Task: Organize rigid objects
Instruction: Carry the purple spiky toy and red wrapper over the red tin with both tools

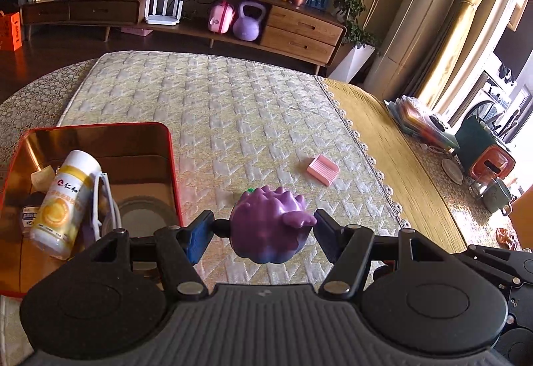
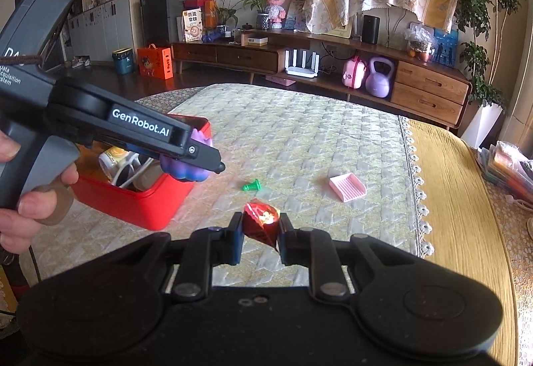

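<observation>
My left gripper [image 1: 263,227] is shut on a purple spiky toy figure [image 1: 271,226], held in the air above the quilted mat. The right wrist view shows that same toy [image 2: 186,166] just right of the red tin box [image 2: 140,202]. My right gripper [image 2: 260,229] is shut on a shiny red wrapped packet [image 2: 261,221], lifted over the mat. Inside the red tin box [image 1: 170,146] lie a white and yellow bottle [image 1: 66,199] and a white cable. A pink ridged tray [image 1: 322,169] and a small green piece [image 2: 251,186] lie on the mat.
The quilted mat [image 1: 216,113] covers a round table with a yellow cloth [image 1: 399,166] to the right. A stack of folders [image 1: 423,123], cups and a dish stand at the far right edge. A wooden sideboard [image 1: 233,19] stands beyond the table.
</observation>
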